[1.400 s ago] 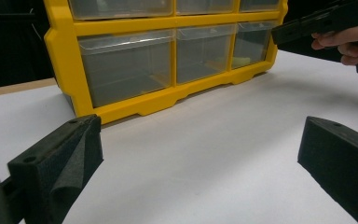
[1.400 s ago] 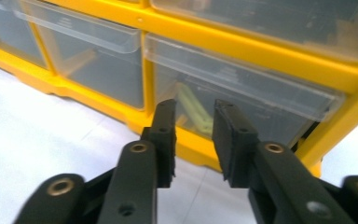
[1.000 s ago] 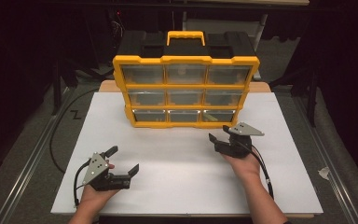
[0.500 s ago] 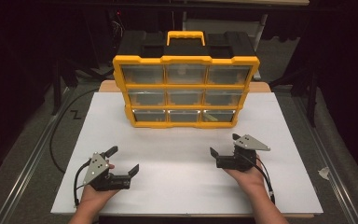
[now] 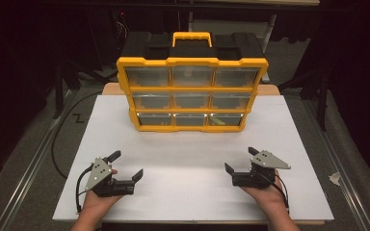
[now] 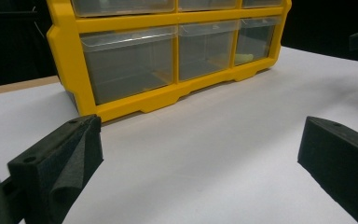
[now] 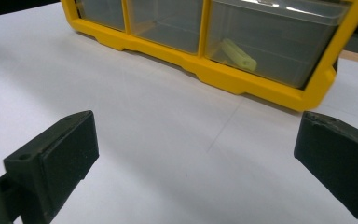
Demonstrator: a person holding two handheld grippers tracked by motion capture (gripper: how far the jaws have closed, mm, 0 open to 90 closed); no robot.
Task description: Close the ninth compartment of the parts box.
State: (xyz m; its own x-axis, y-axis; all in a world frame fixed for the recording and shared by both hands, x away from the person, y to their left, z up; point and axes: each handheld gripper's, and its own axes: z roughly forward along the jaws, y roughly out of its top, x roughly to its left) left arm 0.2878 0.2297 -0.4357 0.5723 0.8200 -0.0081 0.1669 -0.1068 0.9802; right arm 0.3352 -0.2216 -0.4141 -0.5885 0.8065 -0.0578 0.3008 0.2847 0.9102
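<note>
light: bright tabletop (image 5: 192, 159), dark surroundings | focus: soft | shadows: faint

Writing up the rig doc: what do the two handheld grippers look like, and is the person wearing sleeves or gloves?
Both match: the left gripper and right gripper have black bodies, a grey three-cornered plate on top and a thin black cable trailing back. The blocky black fingers have a textured inner face. Hands and forearms are bare: no gloves, no sleeves visible.
</note>
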